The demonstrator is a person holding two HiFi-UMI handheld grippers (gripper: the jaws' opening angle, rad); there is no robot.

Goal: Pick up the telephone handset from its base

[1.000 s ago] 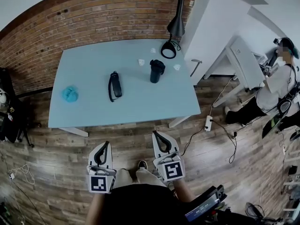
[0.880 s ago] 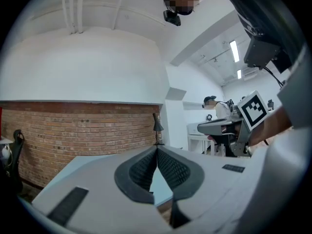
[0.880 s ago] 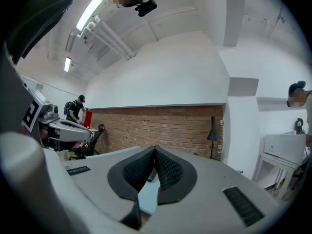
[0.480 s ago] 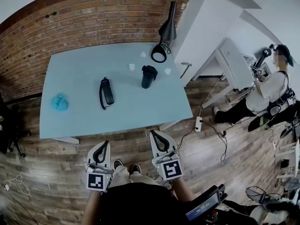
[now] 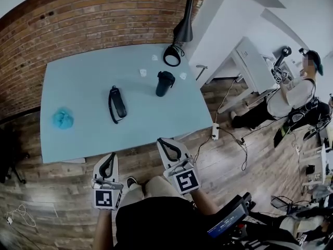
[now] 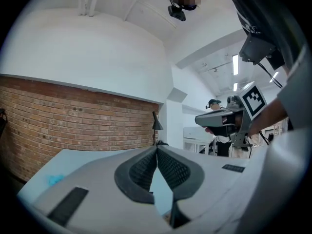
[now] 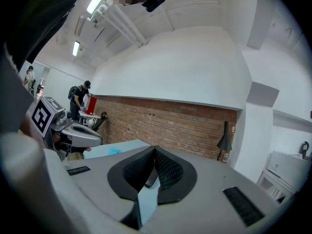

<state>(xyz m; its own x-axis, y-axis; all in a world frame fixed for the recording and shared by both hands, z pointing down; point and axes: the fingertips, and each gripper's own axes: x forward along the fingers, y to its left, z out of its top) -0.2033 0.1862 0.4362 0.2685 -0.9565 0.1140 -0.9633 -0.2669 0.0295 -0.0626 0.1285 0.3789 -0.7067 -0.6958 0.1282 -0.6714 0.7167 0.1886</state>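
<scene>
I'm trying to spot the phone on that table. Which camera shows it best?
The head view: the black telephone lies in full sight on the blue table. The left gripper view shows tabletop but no telephone. The right gripper view gives only a dark sliver past its jaws, possibly it.

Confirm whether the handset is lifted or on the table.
Down: handset lies flat on the table; left gripper and right gripper hang shut, short of it.
</scene>
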